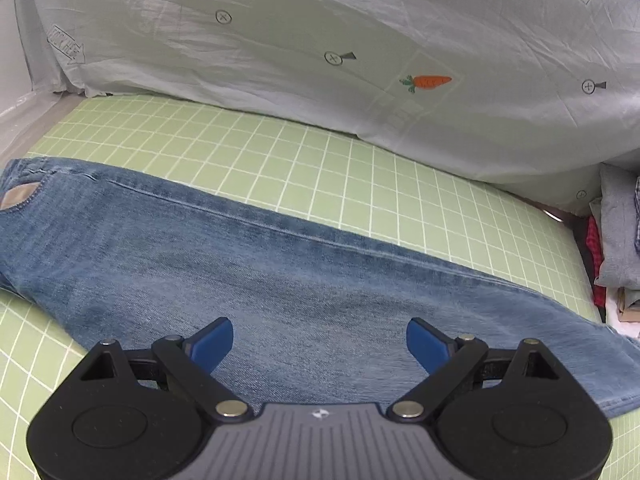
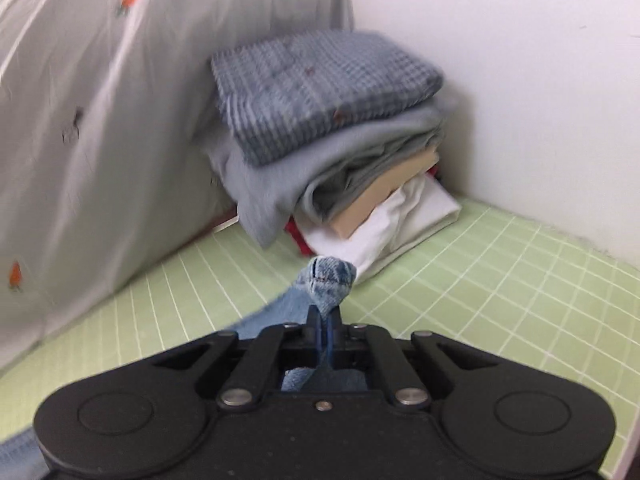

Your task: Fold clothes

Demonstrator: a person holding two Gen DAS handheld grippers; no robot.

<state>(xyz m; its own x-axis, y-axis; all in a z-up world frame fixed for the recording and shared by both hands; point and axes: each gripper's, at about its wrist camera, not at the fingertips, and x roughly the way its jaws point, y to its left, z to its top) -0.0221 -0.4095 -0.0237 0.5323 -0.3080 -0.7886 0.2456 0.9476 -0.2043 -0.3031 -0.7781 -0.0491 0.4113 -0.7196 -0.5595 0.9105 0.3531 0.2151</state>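
The jeans (image 1: 248, 264) run off the left wrist view's left edge; motion blur smears the clothes stack (image 2: 328, 136) and the sheet (image 2: 80, 100)

A white printed sheet (image 1: 280, 40) beyond the open jaws carries an arrow label reading "LOOK HERE" (image 1: 66, 50), upper left.

The jeans (image 1: 280, 272) lie across the mat (image 1: 320, 168) — near side. The sheet (image 1: 320, 40) hangs behind them. The pile of clothes (image 2: 320, 140) sits far right — in the corner.
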